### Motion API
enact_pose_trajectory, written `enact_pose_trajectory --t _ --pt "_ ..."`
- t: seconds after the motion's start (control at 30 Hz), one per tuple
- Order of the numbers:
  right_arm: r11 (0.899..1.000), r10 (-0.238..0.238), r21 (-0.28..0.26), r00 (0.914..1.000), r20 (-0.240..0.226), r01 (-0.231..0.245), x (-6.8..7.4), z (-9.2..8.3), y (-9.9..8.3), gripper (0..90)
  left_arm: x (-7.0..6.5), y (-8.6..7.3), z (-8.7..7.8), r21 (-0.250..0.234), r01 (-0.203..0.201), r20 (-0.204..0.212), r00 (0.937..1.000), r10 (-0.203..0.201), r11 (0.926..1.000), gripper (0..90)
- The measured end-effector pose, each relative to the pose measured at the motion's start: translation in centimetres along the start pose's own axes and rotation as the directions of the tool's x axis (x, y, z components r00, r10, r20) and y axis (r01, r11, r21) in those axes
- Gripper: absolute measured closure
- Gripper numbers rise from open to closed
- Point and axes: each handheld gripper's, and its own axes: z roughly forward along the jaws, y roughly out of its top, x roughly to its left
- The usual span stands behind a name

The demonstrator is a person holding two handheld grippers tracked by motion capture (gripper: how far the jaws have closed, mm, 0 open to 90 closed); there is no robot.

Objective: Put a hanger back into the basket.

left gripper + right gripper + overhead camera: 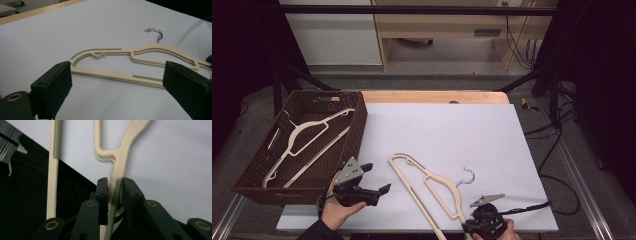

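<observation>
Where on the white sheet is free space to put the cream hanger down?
The far right part of the white sheet, between the dark woven basket and the sheet's right edge, is bare. The near edge is crowded: the cream plastic hanger lies there, with the left gripper and right gripper beside it.

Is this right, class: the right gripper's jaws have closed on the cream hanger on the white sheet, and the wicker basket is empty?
Not quite. The wicker basket holds another hanger, as the high view shows. The right gripper does clamp the cream hanger on the white sheet.
</observation>
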Motion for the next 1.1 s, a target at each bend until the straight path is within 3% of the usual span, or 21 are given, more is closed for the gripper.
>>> enact_pose_trajectory --t 0.17,0.2,0.23,0.27,0.3,0.37,0.43,0.47,0.53,0.57,0.6,0.7,0.77,0.83,0.93,1.07,1.1 --pt "0.999 0.036 -0.025 0.9978 0.055 -0.035 -0.4 -0.6 0.3 79.1 0.0 0.0 0.1 0.003 0.001 0.000 1.0000 -0.001 1.0000 8.5" --pt "0.999 0.021 -0.033 0.9987 0.047 -0.019 -0.6 -0.8 0.3 79.3 0.0 0.0 0.1 0.004 0.000 0.000 1.0000 0.000 1.0000 8.5" --pt "0.999 -0.006 -0.032 0.9977 0.068 0.008 -1.0 -0.7 0.3 79.4 0.0 -0.1 0.1 0.005 -0.001 0.000 1.0000 0.001 1.0000 8.5" --pt "0.999 0.037 -0.032 0.9973 0.064 -0.035 -0.8 -0.7 0.5 79.4 0.0 -0.1 0.1 0.007 -0.001 0.000 1.0000 0.001 1.0000 8.5" --pt "0.999 0.015 -0.031 0.9984 0.055 -0.013 -1.0 -0.7 0.5 79.4 0.0 -0.1 0.2 0.008 -0.002 0.000 1.0000 0.002 1.0000 8.5" --pt "1.000 -0.014 -0.020 0.9950 0.099 0.016 -1.2 -0.4 0.5 79.4 -0.1 -0.1 0.2 0.008 -0.002 0.000 1.0000 0.002 1.0000 8.5" --pt "1.000 0.007 -0.020 0.9956 0.093 -0.005 -1.0 -0.4 0.5 78.8 0.0 -0.1 0.2 0.010 -0.002 0.001 1.0000 0.002 1.0000 8.5" --pt "1.000 -0.004 -0.031 0.9951 0.098 0.008 -1.1 -0.4 0.5 77.9 0.0 -0.1 0.2 0.011 -0.002 0.001 1.0000 0.002 0.9999 8.5" --pt "0.999 -0.008 -0.036 0.9980 0.063 0.010 -1.2 -0.5 0.2 70.9 -0.1 -0.1 0.2 0.012 -0.004 0.001 1.0000 0.004 0.9999 8.5" --pt "1.000 0.009 -0.026 0.9975 0.070 -0.007 -1.2 -0.5 0.2 69.7 -0.1 -0.1 0.2 0.012 -0.003 0.001 1.0000 0.003 0.9999 8.5" --pt "1.000 -0.016 -0.017 0.9984 0.055 0.017 -1.3 -0.4 0.0 68.5 -0.1 -0.1 0.2 0.012 -0.003 0.002 1.0000 0.003 0.9999 8.5" --pt "1.000 -0.013 -0.025 0.9987 0.050 0.014 -1.2 -0.4 -0.2 69.5 -0.2 -0.1 0.3 0.015 -0.005 0.004 1.0000 0.005 0.9999 8.5" --pt "0.999 -0.033 -0.021 0.9936 0.108 0.035 -1.3 -0.1 -0.2 78.1 -0.2 -0.1 0.4 0.016 -0.006 0.004 1.0000 0.006 0.9998 8.5" --pt "0.999 -0.028 -0.023 0.9932 0.113 0.030 -1.2 -0.1 -0.2 78.5 -0.2 -0.1 0.4 0.016 -0.005 0.006 1.0000 0.005 0.9999 8.5" --pt "1.000 -0.007 -0.021 0.9947 0.103 0.009 -1.1 -0.2 -0.1 79.5 -0.2 -0.1 0.5 0.021 -0.004 0.012 0.9999 0.004 0.9998 8.5" --pt "0.998 -0.030 -0.049 0.9956 0.089 0.035 -1.5 -0.5 -0.1 79.7 -0.5 0.8 1.2 0.028 -0.021 0.037 0.9991 0.020 0.9994 8.6" --pt "0.999 -0.013 -0.050 0.9965 0.083 0.017 -1.3 -0.6 0.0 79.7 -0.6 1.1 1.4 0.032 -0.027 0.045 0.9987 0.026 0.9991 8.6"
